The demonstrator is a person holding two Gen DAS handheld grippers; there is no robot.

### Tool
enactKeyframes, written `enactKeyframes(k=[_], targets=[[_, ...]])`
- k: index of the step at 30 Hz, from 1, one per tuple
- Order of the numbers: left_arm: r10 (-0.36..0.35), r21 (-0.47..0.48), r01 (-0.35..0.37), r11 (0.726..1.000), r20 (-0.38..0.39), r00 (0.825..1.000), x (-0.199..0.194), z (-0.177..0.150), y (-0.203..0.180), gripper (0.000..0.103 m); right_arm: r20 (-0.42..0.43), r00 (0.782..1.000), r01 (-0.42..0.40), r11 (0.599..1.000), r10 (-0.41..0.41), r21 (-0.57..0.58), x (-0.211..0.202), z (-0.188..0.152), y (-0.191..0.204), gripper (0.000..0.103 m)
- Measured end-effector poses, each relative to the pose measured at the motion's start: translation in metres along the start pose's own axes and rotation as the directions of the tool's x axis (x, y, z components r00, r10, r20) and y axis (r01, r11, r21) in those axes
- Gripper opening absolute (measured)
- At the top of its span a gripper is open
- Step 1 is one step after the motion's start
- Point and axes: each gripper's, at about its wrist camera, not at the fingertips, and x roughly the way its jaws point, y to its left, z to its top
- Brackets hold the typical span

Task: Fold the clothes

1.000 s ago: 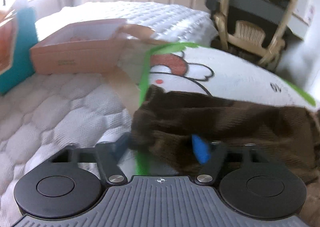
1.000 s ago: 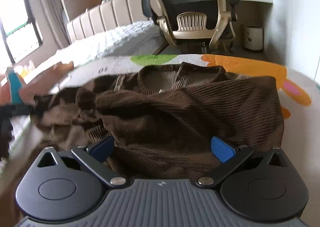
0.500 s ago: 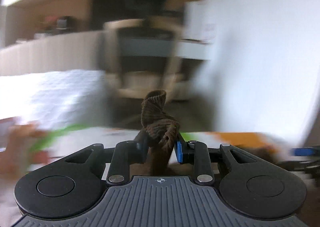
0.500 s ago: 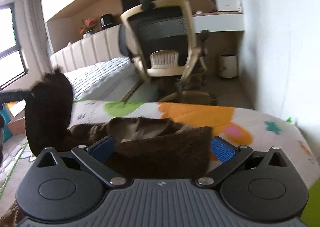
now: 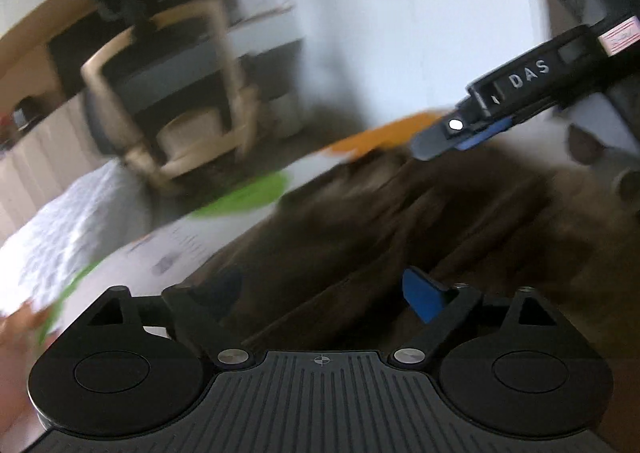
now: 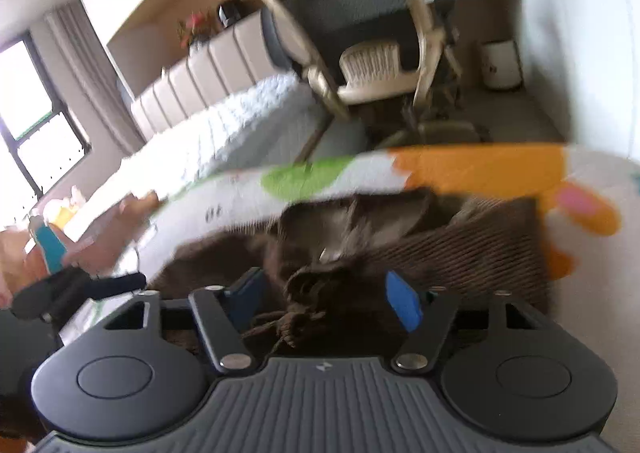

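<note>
- Left wrist view is pretty smeared, but the one bit of writing you can actually read is "DAS" in white letters on the black body of the right gripper (image 5: 460, 139), which pokes in from the upper right. There's also a small pinkish label further up that arm, too blurry to read.
- The left gripper (image 5: 320, 289) has its jaws spread wide and opening further. Nothing is pinched; the brown sweater (image 5: 420, 221) just lies beyond them on the printed blanket (image 5: 256, 193).
- Right wrist view: the right gripper (image 6: 324, 293) jaws are about halfway and closing in, with a bunched lump of the brown sweater (image 6: 460, 249) sitting between them. The blue pads don't look pressed onto the knit yet, there's a gap on both sides.
- The sweater sits crumpled on the cartoon blanket (image 6: 480, 165) (orange, green and pink shapes) near the bed's foot edge. Some small dark marks are printed on the blanket's white part, unreadable.
- Behind the bed there's an office chair (image 6: 360, 37) and a small white bin (image 6: 502, 63), both blurred.
- Far left of the right view shows a teal thing (image 6: 50, 247) and some pinkish boxes, cut off by the frame edge, can't tell what they are.
</note>
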Motion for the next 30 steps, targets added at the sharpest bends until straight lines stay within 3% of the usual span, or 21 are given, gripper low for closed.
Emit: enactKeyframes(k=[1, 4, 8, 13, 15, 17, 20, 22, 25, 27, 30], targets=[[0.001, -0.025, -0.002, 1.000, -0.022, 1.000, 0.002, -0.003, 0.007, 0.093, -0.017, 1.000, 0.012, 1.000, -0.012, -0.021, 0.010, -0.003, 0.006, 0.039], [-0.008, -0.097, 0.001, 0.995, -0.074, 0.997, 0.008, -0.011, 0.025, 0.093, -0.002, 0.998, 0.056, 0.992, -0.057, -0.112, 0.016, -0.003, 0.026, 0.020], [-0.031, -0.131, 0.023, 0.991, -0.059, 0.998, 0.000, -0.009, 0.032, 0.094, 0.123, 0.989, 0.099, 0.985, -0.082, -0.141, -0.026, 0.018, 0.025, 0.017], [-0.109, -0.128, 0.104, 0.986, -0.030, 0.994, 0.004, 0.003, 0.024, 0.096, 0.163, 0.964, 0.229, 0.966, -0.208, -0.120, -0.059, 0.025, -0.008, 0.018], [-0.133, -0.136, 0.127, 0.983, -0.042, 0.990, 0.013, 0.003, 0.020, 0.096, 0.087, 0.960, 0.275, 0.954, -0.266, -0.115, -0.049, 0.016, -0.025, 0.025], [-0.148, -0.142, 0.138, 0.980, -0.060, 0.987, 0.023, 0.002, 0.017, 0.096, 0.020, 0.950, 0.311, 0.942, -0.311, -0.125, -0.034, 0.003, -0.039, 0.042], [-0.160, -0.149, 0.146, 0.978, -0.087, 0.983, 0.029, -0.001, 0.016, 0.097, 0.007, 0.948, 0.315, 0.939, -0.317, -0.141, -0.035, -0.004, -0.045, 0.050], [-0.183, -0.159, 0.165, 0.973, -0.104, 0.978, 0.027, -0.001, 0.020, 0.097, 0.064, 0.950, 0.312, 0.935, -0.305, -0.171, -0.051, 0.003, -0.038, 0.050], [-0.266, -0.231, 0.239, 0.943, -0.093, 0.960, 0.018, 0.005, 0.038, 0.097, 0.143, 0.953, 0.295, 0.930, -0.268, -0.220, -0.072, 0.015, -0.026, 0.050], [-0.334, -0.316, 0.303, 0.899, -0.048, 0.941, 0.015, 0.010, 0.052, 0.098, 0.150, 0.963, 0.254, 0.934, -0.222, -0.251, -0.074, 0.020, -0.019, 0.050], [-0.414, -0.412, 0.381, 0.828, 0.009, 0.910, 0.021, 0.016, 0.061, 0.099, 0.052, 0.978, 0.207, 0.951, -0.201, -0.230, -0.044, 0.015, -0.021, 0.050]])
